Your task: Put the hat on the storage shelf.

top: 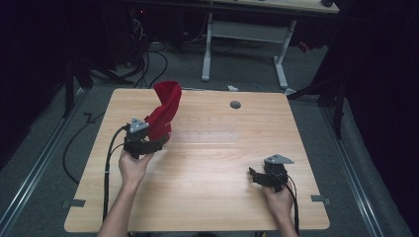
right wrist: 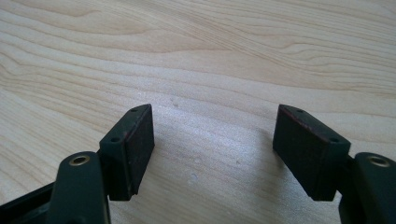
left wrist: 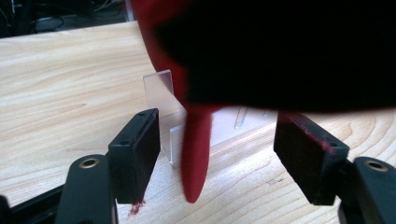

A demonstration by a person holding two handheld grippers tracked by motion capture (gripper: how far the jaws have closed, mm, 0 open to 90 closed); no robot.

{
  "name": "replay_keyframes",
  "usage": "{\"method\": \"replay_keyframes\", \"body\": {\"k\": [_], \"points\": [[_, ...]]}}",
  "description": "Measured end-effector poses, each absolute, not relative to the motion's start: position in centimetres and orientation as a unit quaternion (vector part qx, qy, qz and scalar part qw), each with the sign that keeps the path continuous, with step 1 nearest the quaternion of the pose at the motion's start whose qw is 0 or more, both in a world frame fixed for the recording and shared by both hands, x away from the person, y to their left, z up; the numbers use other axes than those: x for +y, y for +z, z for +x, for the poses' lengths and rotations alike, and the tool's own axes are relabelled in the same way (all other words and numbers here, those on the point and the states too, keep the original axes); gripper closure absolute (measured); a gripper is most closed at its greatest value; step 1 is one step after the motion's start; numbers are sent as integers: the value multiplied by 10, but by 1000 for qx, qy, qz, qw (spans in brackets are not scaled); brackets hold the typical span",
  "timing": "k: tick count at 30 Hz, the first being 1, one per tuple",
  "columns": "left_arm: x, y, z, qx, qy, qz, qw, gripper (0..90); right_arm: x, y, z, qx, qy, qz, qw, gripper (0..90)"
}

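Behind red cloth (left wrist: 196, 154), clear stand (left wrist: 161, 91).

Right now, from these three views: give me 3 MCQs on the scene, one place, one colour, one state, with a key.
1. Where on the table is the cloth?
A. far left part
B. near right corner
C. dead centre

2. What colour is the cloth?
A. blue
B. red
C. white

3. How do the jaws of the left gripper stand?
A. clamped on the cloth
B. shut with nothing between them
C. apart, a cloth strip hanging between them untouched

Key:
1 A, the high view shows it standing up at the far left, by the left gripper.
2 B, it is red in both views.
3 C, the left gripper view shows gaps on both sides of the strip.
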State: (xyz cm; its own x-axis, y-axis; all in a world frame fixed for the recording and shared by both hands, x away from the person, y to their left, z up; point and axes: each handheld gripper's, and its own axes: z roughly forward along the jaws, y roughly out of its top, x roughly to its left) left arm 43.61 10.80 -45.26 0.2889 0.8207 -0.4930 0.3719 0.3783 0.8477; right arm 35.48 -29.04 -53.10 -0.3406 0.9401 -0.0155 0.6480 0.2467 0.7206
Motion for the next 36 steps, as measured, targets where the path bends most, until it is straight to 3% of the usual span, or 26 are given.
{"method": "replay_keyframes", "body": {"k": [36], "points": [[116,-439,398,562,187,507,627,292,-290,-531,355,755,317,526,231,295]]}}
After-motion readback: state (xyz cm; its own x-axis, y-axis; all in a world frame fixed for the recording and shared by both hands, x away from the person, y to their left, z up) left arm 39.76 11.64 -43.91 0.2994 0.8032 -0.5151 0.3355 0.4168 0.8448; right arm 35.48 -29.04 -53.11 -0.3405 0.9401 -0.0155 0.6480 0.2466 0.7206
